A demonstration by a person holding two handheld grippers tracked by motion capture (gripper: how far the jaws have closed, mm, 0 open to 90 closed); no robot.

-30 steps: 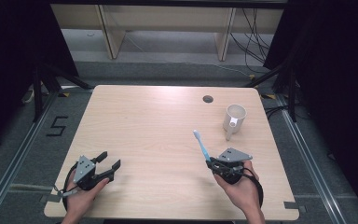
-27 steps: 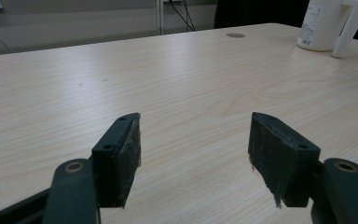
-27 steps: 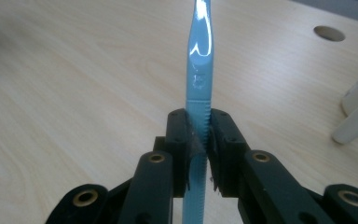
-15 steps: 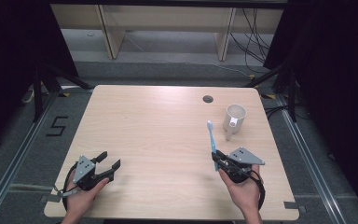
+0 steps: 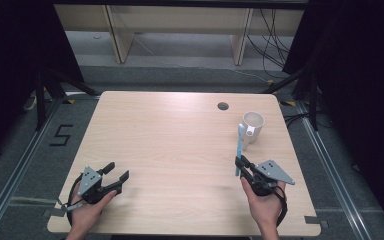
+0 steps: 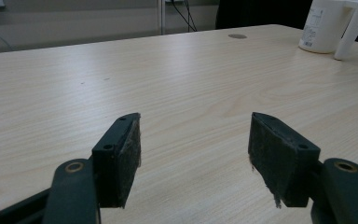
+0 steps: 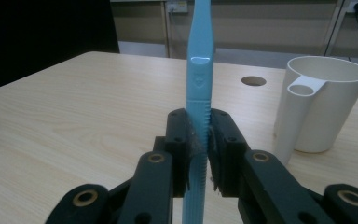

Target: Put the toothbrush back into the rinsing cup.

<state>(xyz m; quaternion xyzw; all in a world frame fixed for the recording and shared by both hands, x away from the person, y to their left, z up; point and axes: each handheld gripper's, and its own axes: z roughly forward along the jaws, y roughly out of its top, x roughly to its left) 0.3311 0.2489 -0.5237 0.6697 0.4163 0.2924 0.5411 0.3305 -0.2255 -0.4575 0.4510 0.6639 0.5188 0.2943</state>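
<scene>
My right tool [image 7: 198, 140] clamps the light blue plastic toothbrush [image 7: 199, 74] upright near the worktop's [image 5: 170, 140] right edge, beside the white plastic cup [image 5: 253, 126]; my left tool [image 6: 193, 149] rests open.

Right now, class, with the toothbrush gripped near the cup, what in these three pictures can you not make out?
- Toothbrush head: cut off by the top edge of the right gripper view; too small to read in the high view.
- Cup inside: hidden by its own wall in the right gripper view.
- Label print on the cup: too small in the left gripper view.
- Toothbrush handle end: hidden below the shut right gripper.
</scene>
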